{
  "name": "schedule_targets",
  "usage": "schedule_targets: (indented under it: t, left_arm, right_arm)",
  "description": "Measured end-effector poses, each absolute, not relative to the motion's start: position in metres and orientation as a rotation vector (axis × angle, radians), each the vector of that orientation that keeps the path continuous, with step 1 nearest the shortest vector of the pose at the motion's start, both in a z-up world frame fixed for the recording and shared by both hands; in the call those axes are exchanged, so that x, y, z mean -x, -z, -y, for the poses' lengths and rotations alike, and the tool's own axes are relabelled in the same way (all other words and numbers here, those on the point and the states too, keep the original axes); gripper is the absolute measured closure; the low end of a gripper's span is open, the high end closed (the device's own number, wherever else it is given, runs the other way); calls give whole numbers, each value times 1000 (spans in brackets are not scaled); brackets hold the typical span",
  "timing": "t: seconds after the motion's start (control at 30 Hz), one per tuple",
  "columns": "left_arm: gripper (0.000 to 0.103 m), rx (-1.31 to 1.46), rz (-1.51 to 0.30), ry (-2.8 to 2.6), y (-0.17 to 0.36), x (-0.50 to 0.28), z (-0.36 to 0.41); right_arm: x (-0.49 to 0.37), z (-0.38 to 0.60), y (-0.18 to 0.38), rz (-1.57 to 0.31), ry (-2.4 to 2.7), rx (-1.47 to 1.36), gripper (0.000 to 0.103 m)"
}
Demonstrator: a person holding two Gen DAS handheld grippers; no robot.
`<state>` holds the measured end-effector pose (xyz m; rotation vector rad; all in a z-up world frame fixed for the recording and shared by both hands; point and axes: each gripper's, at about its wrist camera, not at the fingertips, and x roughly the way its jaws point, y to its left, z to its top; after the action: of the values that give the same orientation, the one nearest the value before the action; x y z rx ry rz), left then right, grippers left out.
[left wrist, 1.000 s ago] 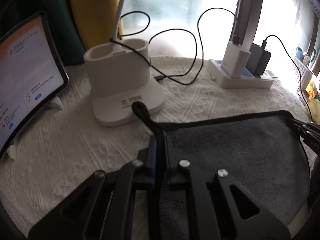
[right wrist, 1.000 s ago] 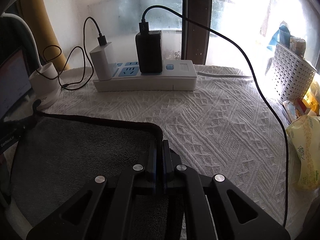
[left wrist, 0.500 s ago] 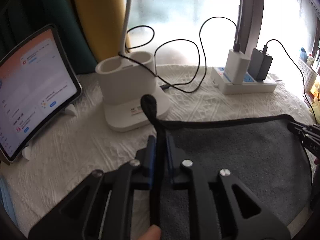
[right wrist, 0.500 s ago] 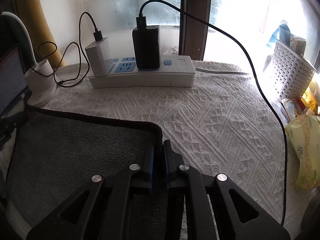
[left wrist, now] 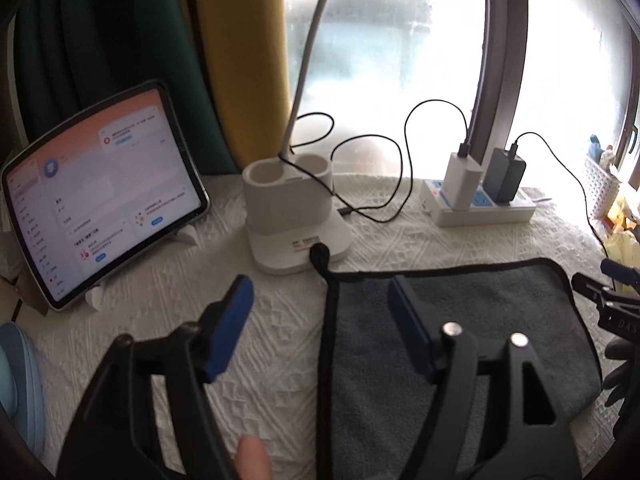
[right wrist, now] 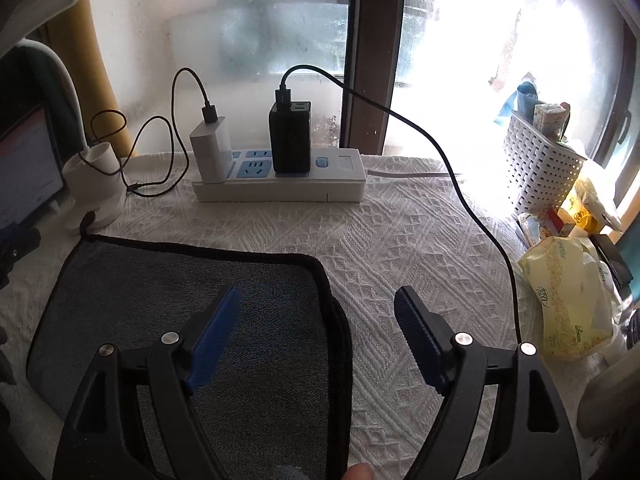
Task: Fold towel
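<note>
A dark grey towel (left wrist: 480, 320) with black edging lies folded flat on the white textured tablecloth (left wrist: 280, 312); it also shows in the right wrist view (right wrist: 160, 292). Its hanging loop (left wrist: 319, 255) rests against the lamp base. My left gripper (left wrist: 320, 292) is open above the towel's left edge, holding nothing. My right gripper (right wrist: 318, 304) is open above the towel's right edge, holding nothing; its tip shows at the right of the left wrist view (left wrist: 600, 284).
A white desk lamp base (left wrist: 292, 216) stands just behind the towel. A tablet (left wrist: 100, 196) leans at the left. A power strip (right wrist: 280, 184) with chargers and cables sits behind. A white basket (right wrist: 540, 168) and a tissue pack (right wrist: 568, 300) are at the right.
Both grippers were shut on the towel's far corners; both have now opened, let go and lifted back, and the towel lies flat.
</note>
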<state>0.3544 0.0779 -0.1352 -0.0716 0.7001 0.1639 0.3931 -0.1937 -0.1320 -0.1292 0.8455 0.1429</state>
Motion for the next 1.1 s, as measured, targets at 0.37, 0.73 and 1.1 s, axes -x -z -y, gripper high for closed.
schedule_targets:
  t: [0.37, 0.73, 1.1]
  left_arm:
    - [15, 87, -620, -130, 97, -289, -71]
    - [11, 118, -526, -123, 65, -214, -60]
    - [11, 92, -492, -70, 47, -157, -40]
  right_arm:
    - [-330, 184, 88, -767, -169, 133, 20]
    - [-269, 180, 60, -705, -188, 142, 20]
    - [-207, 183, 29, -620, -189, 131, 20]
